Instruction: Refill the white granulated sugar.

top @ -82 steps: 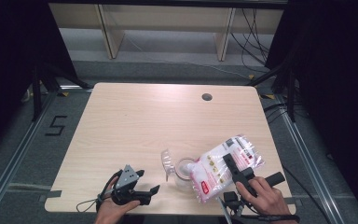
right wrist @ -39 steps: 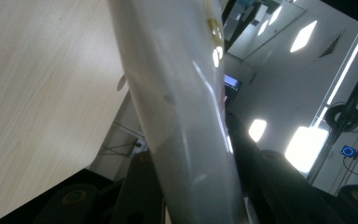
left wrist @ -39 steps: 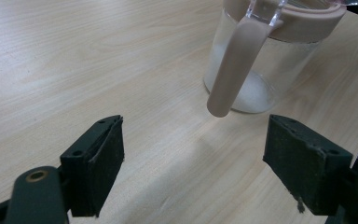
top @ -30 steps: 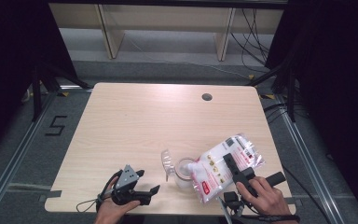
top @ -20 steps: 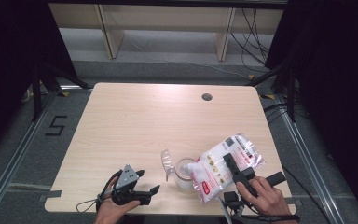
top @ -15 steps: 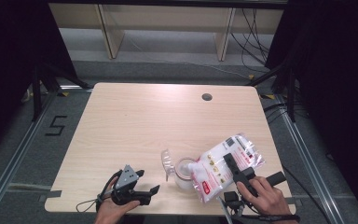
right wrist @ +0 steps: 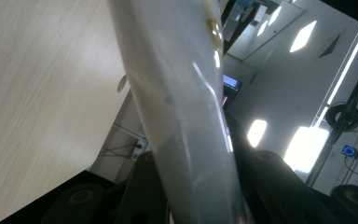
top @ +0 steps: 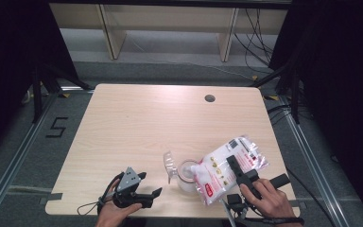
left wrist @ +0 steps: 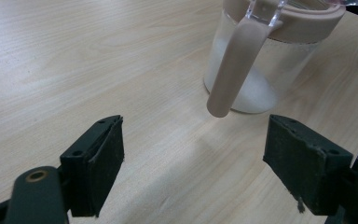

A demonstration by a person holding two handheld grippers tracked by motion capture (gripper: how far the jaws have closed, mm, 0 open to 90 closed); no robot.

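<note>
- Now the right gripper [top: 236, 171], at about 5 o'clock on the counter [top: 137, 123], is clamped on a bag [top: 224, 169], tipped so its lower end hangs over the jar [top: 187, 174].
- In the right gripper view the bag [right wrist: 186, 116] runs straight up between the two jaws, pinched narrow.
- Step in hand, as I judge it: pouring the bag's white grains into the jar, which sits near 6 o'clock, just left of the bag.
- Left gripper [top: 139, 191], at about 7 o'clock, has its jaws wide apart and holds nothing; it hovers low over the counter.
- In the left gripper view the jar [left wrist: 261, 65] stands ahead at 1 o'clock, its handle [left wrist: 230, 70] facing the jaws, with white grains in the bottom and a pinkish rim.
- Next move probably calls for more tilt of the bag, keeping its mouth over the rim; the left gripper could steady the jar by the handle.
- Lid [top: 169, 164], clear, stands up at the jar's 9 o'clock side.
</note>
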